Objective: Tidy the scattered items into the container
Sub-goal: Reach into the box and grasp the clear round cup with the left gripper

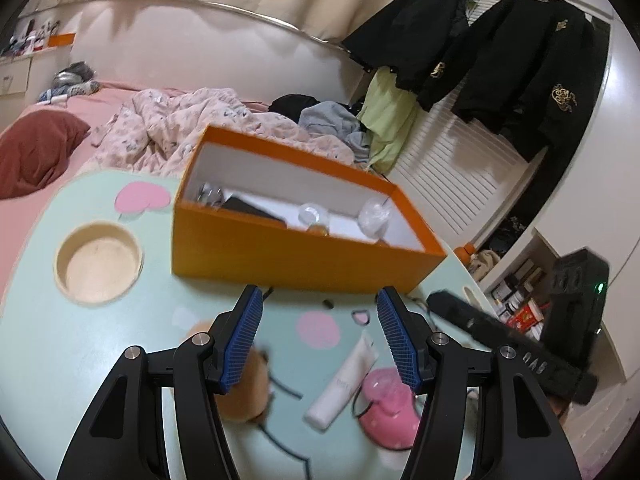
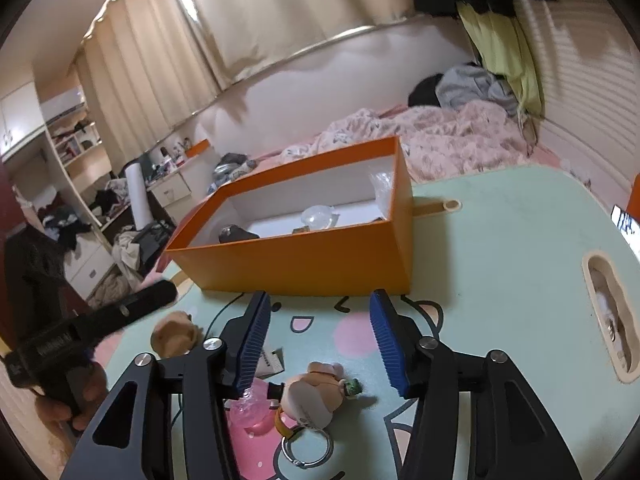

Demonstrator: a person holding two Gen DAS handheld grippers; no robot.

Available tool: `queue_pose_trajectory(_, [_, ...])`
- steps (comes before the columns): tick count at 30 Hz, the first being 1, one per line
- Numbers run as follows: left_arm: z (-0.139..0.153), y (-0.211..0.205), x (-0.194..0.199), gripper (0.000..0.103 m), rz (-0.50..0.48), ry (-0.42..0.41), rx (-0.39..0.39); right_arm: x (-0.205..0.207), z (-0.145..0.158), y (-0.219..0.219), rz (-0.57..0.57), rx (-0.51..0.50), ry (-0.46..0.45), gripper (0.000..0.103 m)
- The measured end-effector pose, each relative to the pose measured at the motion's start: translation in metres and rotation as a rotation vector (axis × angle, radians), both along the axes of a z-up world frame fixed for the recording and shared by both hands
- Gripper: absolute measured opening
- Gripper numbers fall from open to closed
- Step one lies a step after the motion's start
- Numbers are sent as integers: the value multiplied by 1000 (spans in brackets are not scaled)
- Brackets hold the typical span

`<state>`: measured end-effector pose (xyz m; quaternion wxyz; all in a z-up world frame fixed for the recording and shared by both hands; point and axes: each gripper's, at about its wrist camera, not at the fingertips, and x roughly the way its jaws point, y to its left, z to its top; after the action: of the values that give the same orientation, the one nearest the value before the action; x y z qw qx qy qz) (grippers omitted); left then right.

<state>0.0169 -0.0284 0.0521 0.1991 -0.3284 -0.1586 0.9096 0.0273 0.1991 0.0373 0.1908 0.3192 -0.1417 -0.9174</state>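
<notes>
Orange cardboard box (image 1: 288, 256) stood open on the mint green surface (image 1: 36, 320), at its far side, with the bed (image 1: 168, 120) behind it. Inside the box lay a clear round thing (image 2: 318, 216), a dark flat thing (image 2: 238, 235) and a crumpled clear plastic piece (image 1: 374, 212). The left gripper (image 1: 320, 340) hovered over the near part of the surface with its fingers spread and nothing between the blue pads. Below it lay a white tube (image 1: 344, 384), a pink round object (image 1: 386, 408) to the right of the tube, and a brown plush toy (image 1: 244, 384) to the left of it. A round wooden recess (image 1: 98, 268) was in the surface, left of the box. The right gripper (image 2: 316, 340) was spread too, and empty. Under it, on the surface, lay a small doll keychain (image 2: 312, 396) with a metal ring (image 2: 306, 448), close to the pink object. The keychain touched neither pad.
</notes>
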Motion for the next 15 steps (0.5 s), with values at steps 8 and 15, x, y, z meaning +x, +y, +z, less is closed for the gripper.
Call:
queue_pose_trajectory(8, [52, 54, -83, 60, -20, -193, -258, -10, -7, 17, -23, -109, -80, 56])
queue_pose_trajectory(15, [11, 93, -154, 60, -37, -443, -355, -8, -6, 11, -4, -85, -75, 58])
